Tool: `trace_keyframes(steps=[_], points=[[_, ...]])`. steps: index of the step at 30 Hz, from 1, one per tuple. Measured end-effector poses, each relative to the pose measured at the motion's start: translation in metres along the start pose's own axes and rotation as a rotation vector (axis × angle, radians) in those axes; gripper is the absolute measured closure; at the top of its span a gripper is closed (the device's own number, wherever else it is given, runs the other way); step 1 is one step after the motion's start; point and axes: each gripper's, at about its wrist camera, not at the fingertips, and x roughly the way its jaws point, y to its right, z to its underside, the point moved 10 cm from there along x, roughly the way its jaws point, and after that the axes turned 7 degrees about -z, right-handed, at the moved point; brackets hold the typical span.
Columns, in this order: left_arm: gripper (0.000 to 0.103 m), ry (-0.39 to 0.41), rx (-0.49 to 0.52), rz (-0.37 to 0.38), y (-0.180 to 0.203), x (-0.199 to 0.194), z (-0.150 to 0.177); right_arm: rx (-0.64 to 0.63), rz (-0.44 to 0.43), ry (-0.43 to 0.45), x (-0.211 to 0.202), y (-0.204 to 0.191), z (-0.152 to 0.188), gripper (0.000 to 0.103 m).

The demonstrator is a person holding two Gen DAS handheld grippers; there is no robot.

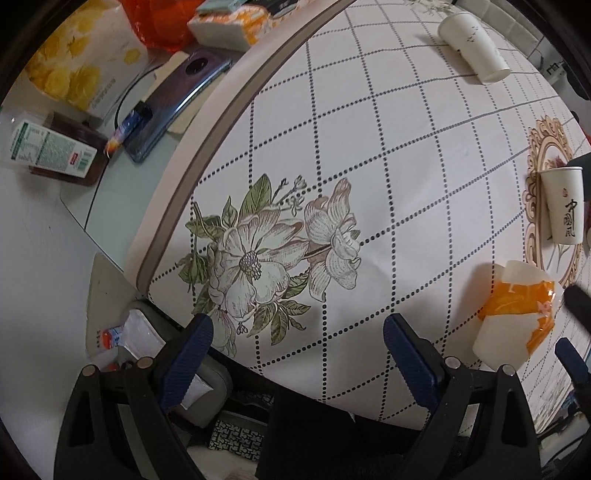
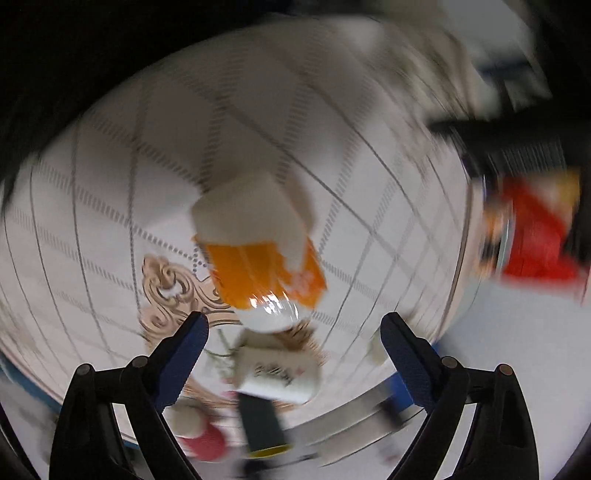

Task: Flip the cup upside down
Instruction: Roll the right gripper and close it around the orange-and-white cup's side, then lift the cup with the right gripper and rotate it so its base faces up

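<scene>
A white paper cup with Chinese lettering (image 1: 562,205) stands on the patterned tablecloth at the right edge of the left wrist view; it also shows, blurred, in the right wrist view (image 2: 279,373) between the fingers and low down. A second white paper cup (image 1: 474,46) stands at the far top right. My left gripper (image 1: 297,350) is open and empty above the flower print. My right gripper (image 2: 293,341) is open and empty; its dark fingers (image 1: 570,356) show at the right edge of the left wrist view. The right wrist view is motion-blurred.
An orange-and-white tissue pack (image 1: 515,314) lies beside the lettered cup, also in the right wrist view (image 2: 258,251). Left of the tablecloth (image 1: 369,147) edge sit a phone (image 1: 177,99), a bottle (image 1: 51,147), a yellow flowered box (image 1: 77,55) and an orange bag (image 1: 162,26).
</scene>
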Motion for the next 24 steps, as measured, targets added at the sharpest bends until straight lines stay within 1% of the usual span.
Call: trace_keyframes(steps=[2,5,8,12,14,20,21,24], points=[[0.008,-0.009,-0.008,0.002,-0.001,0.004,0.001,-0.139,0.039,0.0,0.005,-0.009,-0.006,0.007],[0.008,-0.018,-0.02,0.006,-0.002,0.01,0.002,-0.263,0.069,0.012,0.012,-0.015,-0.012,0.007],[0.008,-0.028,-0.023,0.005,-0.002,0.015,0.002,-0.354,0.101,0.025,0.019,-0.017,-0.017,0.007],[0.008,-0.035,-0.021,0.001,-0.003,0.02,0.002,-0.423,0.128,0.028,0.028,-0.021,-0.017,0.008],[0.008,-0.038,-0.019,-0.002,-0.003,0.021,0.003,-0.453,0.131,0.025,0.032,-0.025,-0.018,0.01],[0.008,-0.038,-0.01,-0.013,-0.002,0.022,0.003,-0.487,0.121,0.028,0.036,-0.041,-0.026,0.013],[0.008,-0.037,-0.009,-0.016,-0.002,0.022,0.003,-0.486,0.121,0.03,0.037,-0.042,-0.027,0.014],[0.008,-0.04,-0.007,-0.019,0.0,0.021,0.002,-0.477,0.125,0.025,0.039,-0.045,-0.033,0.023]])
